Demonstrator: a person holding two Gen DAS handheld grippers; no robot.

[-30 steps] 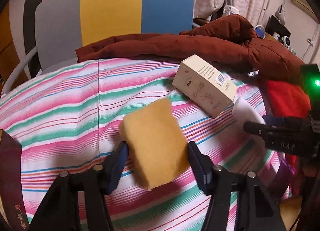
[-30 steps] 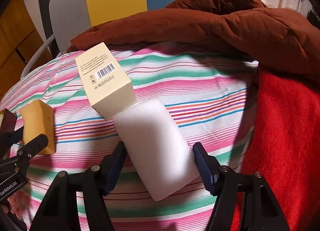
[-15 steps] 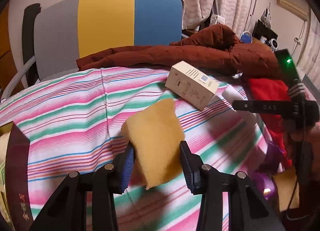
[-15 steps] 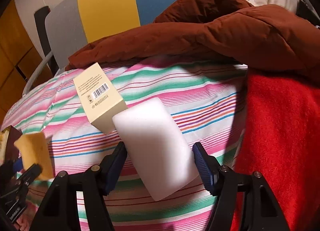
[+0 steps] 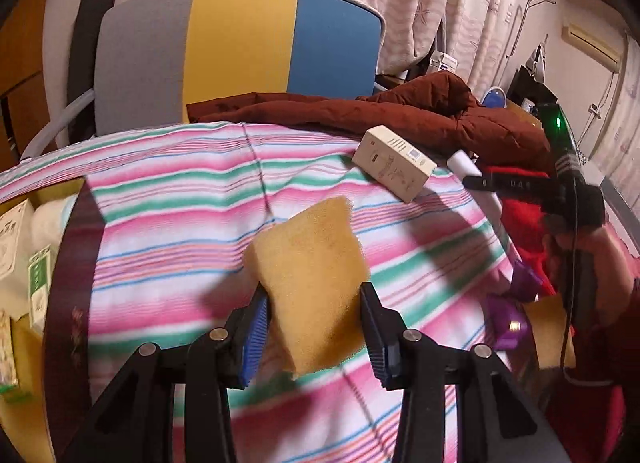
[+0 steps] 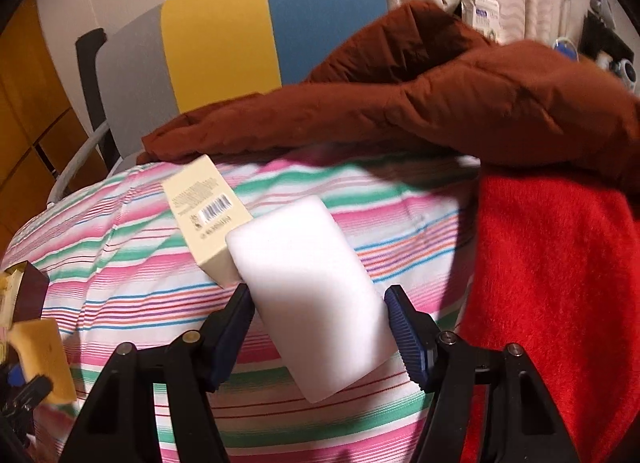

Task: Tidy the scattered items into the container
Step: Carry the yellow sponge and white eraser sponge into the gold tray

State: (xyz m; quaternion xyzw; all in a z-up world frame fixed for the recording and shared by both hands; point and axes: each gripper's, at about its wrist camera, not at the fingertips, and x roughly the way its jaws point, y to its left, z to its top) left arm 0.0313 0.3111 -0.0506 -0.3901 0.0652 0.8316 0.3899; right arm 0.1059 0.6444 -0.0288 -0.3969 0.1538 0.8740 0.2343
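My left gripper (image 5: 314,299) is shut on a yellow sponge (image 5: 308,279) and holds it above the striped sheet (image 5: 180,203). A dark brown container (image 5: 68,263) with small packets inside sits at the left edge. A white sponge (image 6: 308,283) sits between the pads of my right gripper (image 6: 318,303), which is shut on it. The sponge's far corner overlaps a cream box (image 6: 204,207) that lies on the sheet. In the left wrist view the cream box (image 5: 394,163) is at the back right, with the right gripper (image 5: 480,183) beside it. The right wrist view shows the yellow sponge (image 6: 40,351) and the container (image 6: 28,291) at lower left.
A brown jacket (image 5: 400,115) lies along the far side of the sheet and a red blanket (image 6: 552,283) on the right. Behind stands a grey, yellow and blue chair back (image 5: 240,55). A person's hand (image 5: 576,231) holds the right gripper; a purple item (image 5: 508,319) lies below it.
The left jaws closed on the yellow sponge and lifted it off the sheet, moving left so the container came into view. The right gripper kept the white sponge and only tilted up a little.
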